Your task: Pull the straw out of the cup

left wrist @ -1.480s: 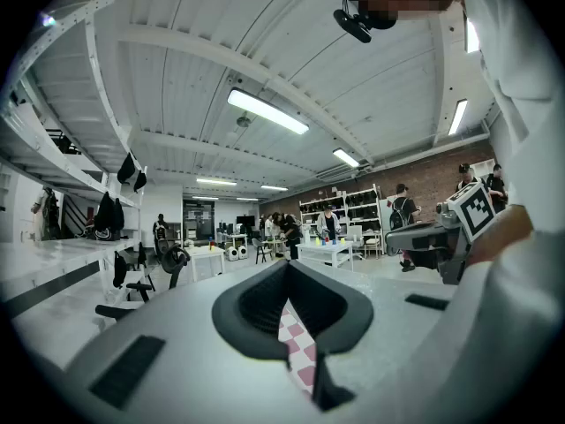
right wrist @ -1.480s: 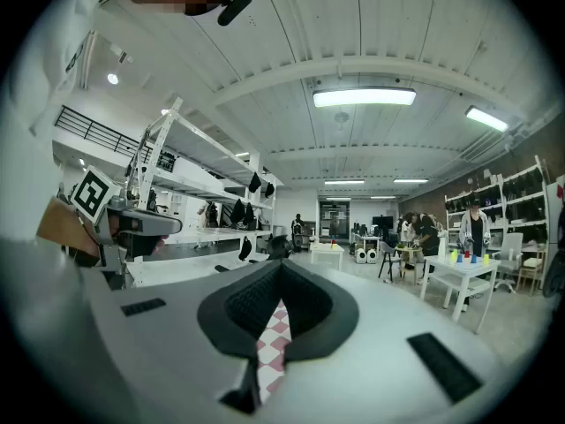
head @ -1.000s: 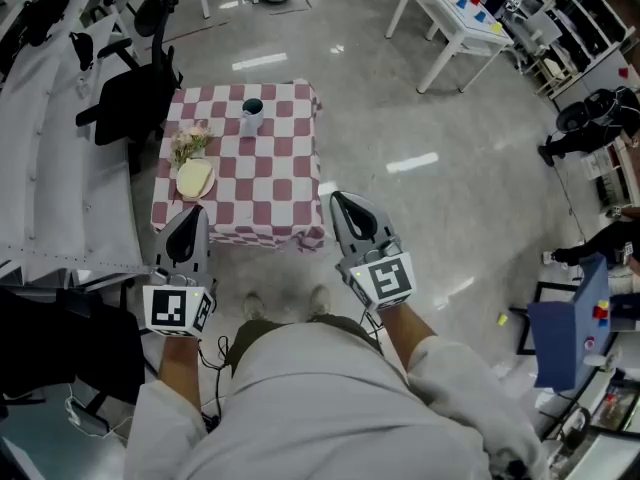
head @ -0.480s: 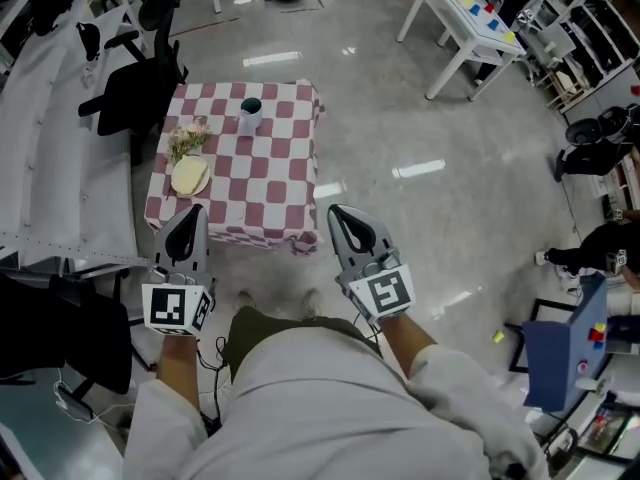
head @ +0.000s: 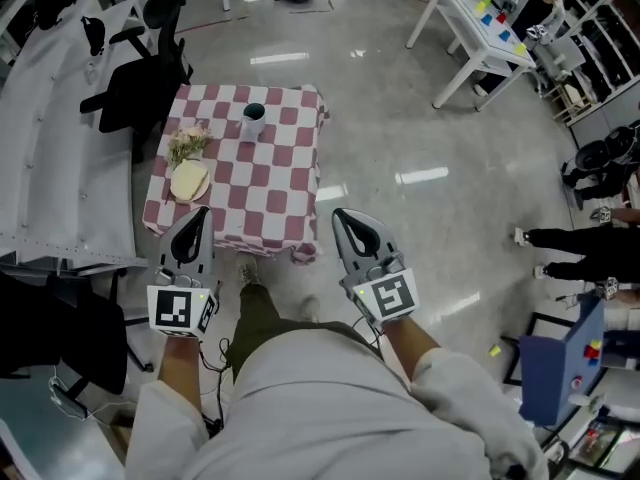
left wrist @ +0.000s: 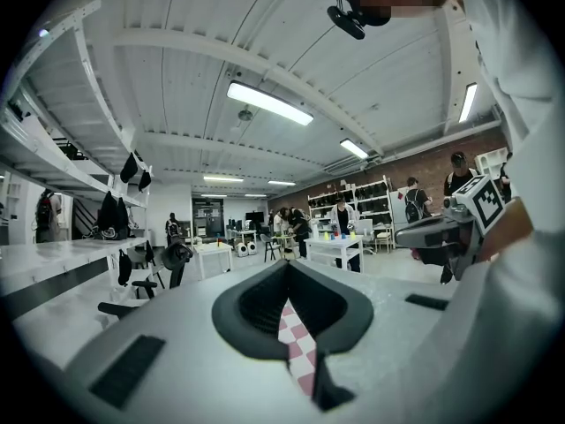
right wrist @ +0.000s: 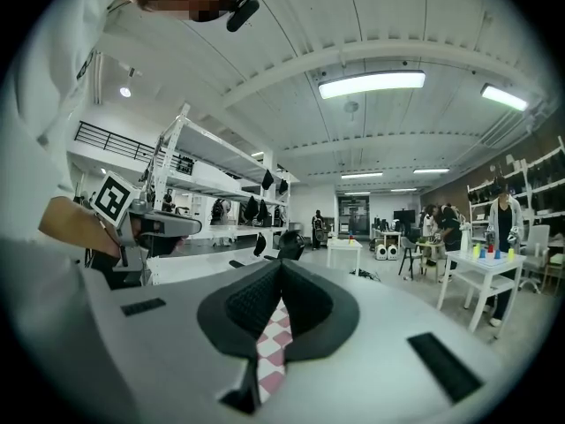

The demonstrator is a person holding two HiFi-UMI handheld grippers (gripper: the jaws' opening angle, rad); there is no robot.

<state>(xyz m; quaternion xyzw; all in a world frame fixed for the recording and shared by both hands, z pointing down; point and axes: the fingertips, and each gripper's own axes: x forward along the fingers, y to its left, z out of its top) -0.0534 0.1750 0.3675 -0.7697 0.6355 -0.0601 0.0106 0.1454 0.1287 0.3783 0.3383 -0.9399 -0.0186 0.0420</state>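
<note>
A small white cup (head: 253, 120) with a dark top stands near the far edge of a table under a red-and-white checked cloth (head: 262, 183). It is too small here to make out a straw. My left gripper (head: 192, 218) is shut and empty, its tip over the table's near left corner. My right gripper (head: 347, 218) is also shut and empty, just right of the near right corner. Both are held level and far short of the cup. In the left gripper view the left gripper (left wrist: 287, 276) shows only checked cloth (left wrist: 296, 343) through a thin slit. The right gripper (right wrist: 281, 276) shows the same.
On the table's left side lie a bunch of flowers (head: 187, 143) and a pale yellow plate (head: 190, 180). A black office chair (head: 140, 78) stands by the table's far left corner, next to long grey benches (head: 50, 148). A white table (head: 480, 38) stands far right. A person's legs (head: 575, 240) show at the right.
The person has stepped toward the table, one foot forward. Both grippers, still shut, now sit closer to the table's near edge. A person at the right has walked further into view.
</note>
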